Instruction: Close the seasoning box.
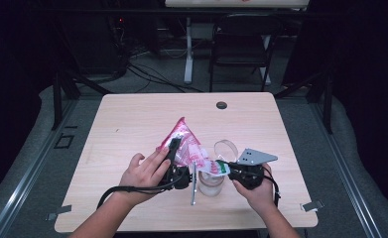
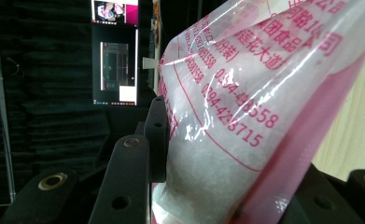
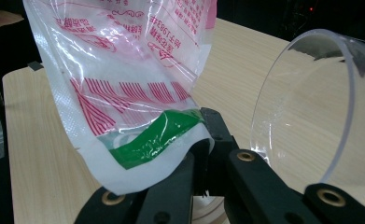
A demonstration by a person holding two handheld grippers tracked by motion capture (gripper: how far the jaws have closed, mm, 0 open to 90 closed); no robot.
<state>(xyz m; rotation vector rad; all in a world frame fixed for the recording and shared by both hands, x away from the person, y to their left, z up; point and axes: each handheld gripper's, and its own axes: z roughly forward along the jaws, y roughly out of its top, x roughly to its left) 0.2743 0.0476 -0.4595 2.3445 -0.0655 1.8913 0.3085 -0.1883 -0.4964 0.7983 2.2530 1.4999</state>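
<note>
The right gripper (image 3: 203, 140) pinched the tilted bag's (image 1: 185, 144) green corner over the jar (image 1: 210, 184); the left gripper (image 1: 174, 148) clamped its full body. Bag positioned, pouring apparently remained.

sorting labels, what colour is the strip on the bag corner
Green, on the bag corner strip; clearest in the right gripper view.

On the table (image 1: 132, 124) there is one pink-and-white plastic bag (image 1: 185, 144) near the centre, one clear jar (image 1: 211, 183) at about five o'clock from it, one clear round lid (image 1: 226, 148) at about three o'clock, and one spoon (image 1: 194, 183) at six o'clock. Two grippers count: left gripper (image 1: 174, 148), right gripper (image 1: 227, 168). One folding chair (image 1: 241, 44) stands at twelve o'clock.
</note>
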